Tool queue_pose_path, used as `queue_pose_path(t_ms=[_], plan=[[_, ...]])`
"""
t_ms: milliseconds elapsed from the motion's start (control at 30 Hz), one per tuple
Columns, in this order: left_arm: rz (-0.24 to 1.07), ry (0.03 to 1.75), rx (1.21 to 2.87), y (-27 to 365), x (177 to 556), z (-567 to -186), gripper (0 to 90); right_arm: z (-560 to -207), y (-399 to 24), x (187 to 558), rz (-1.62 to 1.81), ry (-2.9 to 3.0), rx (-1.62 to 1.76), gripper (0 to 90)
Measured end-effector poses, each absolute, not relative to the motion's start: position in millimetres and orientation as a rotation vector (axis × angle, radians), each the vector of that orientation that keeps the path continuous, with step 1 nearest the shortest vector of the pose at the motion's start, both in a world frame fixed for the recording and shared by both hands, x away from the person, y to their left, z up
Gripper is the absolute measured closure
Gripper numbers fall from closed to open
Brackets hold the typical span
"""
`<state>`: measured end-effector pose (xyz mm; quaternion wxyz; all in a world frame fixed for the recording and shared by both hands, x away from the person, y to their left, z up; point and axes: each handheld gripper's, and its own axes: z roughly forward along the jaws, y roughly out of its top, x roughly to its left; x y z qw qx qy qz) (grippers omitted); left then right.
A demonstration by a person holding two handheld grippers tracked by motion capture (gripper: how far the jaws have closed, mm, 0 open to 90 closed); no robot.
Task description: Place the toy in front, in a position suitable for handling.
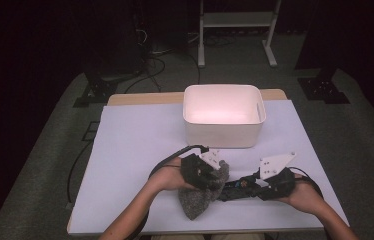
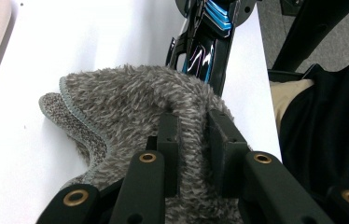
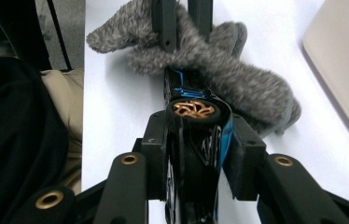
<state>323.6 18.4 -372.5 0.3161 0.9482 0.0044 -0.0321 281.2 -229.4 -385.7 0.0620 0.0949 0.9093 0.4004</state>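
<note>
A grey fuzzy cloth [image 1: 200, 200] lies on the white table near the front edge. My left gripper [image 1: 211, 175] is shut on a raised fold of it, and the fold shows pinched between the jaws [image 2: 193, 126] in the left gripper view. My right gripper [image 1: 257, 190] is shut on a black toy car [image 1: 236, 188] with blue stripes. In the right gripper view the car [image 3: 193, 109], with a gold wheel, sits between my pads [image 3: 158, 154]. Its far end is tucked against the cloth [image 3: 242, 81]. The car [image 2: 205, 46] stands just beyond the cloth [image 2: 126, 98].
A white open bin [image 1: 223, 135] stands at the back middle of the table, just beyond both hands. The white tabletop [image 1: 130, 150] stretches to the left. The person's lap lies right behind the table's near edge. A white frame [image 1: 235, 30] stands on the floor beyond.
</note>
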Motion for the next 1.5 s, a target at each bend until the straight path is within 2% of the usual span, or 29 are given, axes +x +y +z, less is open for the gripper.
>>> queue_pose_path(t_ms=[333,533,600,700,867,1100,1267,1500], plan=[[-0.128,-0.056,2.486,-7,322,-373,75.5,-419,-260,277,1.193,2.779,0.427,61.9],[-0.127,-0.062,2.496,-12,323,-373,75.5,-426,-261,279,1.184,2.8,0.456,59.7],[-0.134,-0.066,2.495,-12,323,-373,75.5,-427,-254,282,1.17,2.813,0.467,53.1],[-0.131,-0.075,2.497,-11,322,-372,75.5,-428,-241,286,1.099,2.838,0.427,49.6],[-0.137,-0.047,2.48,4,323,-370,75.4,-430,-222,291,1.001,2.889,0.358,54.5],[-0.107,0.016,2.45,40,321,-366,75.4,-432,-208,295,1.066,2.911,0.339,55.3],[-0.084,0.054,2.459,65,318,-359,75.4,-429,-175,304,1.109,2.916,0.257,55.4],[-0.07,0.077,2.498,77,316,-372,75.4,-434,-129,312,1.107,2.93,0.158,55.1]])
